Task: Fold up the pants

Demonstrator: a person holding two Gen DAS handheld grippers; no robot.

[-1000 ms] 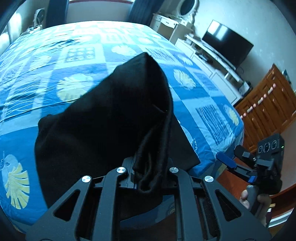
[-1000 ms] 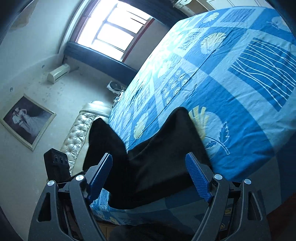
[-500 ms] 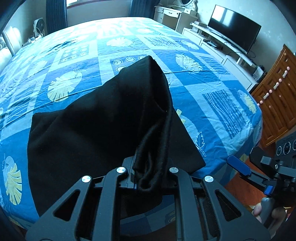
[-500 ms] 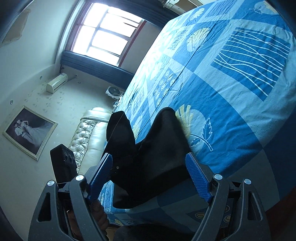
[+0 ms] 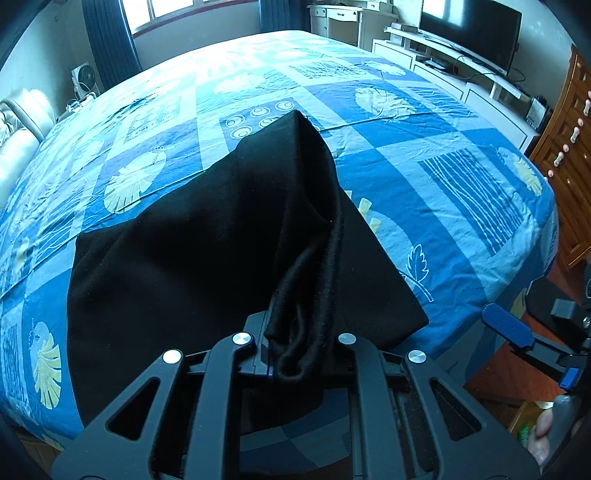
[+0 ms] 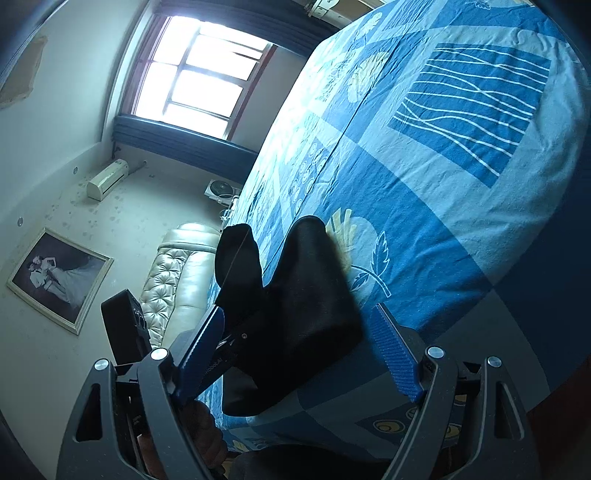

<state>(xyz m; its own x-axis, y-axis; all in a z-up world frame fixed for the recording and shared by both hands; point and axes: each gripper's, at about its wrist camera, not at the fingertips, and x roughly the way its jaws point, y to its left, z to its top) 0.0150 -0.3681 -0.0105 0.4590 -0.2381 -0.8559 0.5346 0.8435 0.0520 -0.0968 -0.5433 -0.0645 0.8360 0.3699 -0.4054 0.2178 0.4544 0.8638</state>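
The black pants [image 5: 207,251] lie on the blue patterned bed, near its front edge. My left gripper [image 5: 295,350] is shut on a bunched fold of the pants and lifts it, so the cloth rises in a peak toward the camera. My right gripper [image 6: 299,347] is open and empty; its blue pads [image 6: 393,354] stand apart beside the bed's edge, just short of the pants' corner [image 6: 306,295]. The right gripper also shows at the right edge of the left wrist view [image 5: 513,332].
The bed [image 5: 443,155] fills most of both views. A TV [image 5: 469,26] on a white unit and a wooden dresser [image 5: 565,155] stand to the right. A tufted headboard [image 6: 173,273] and a window [image 6: 199,85] lie beyond.
My left gripper has risen and pulled back with the pants, so more of the bed shows. My right gripper has swung closer to the pants' corner and stayed open.
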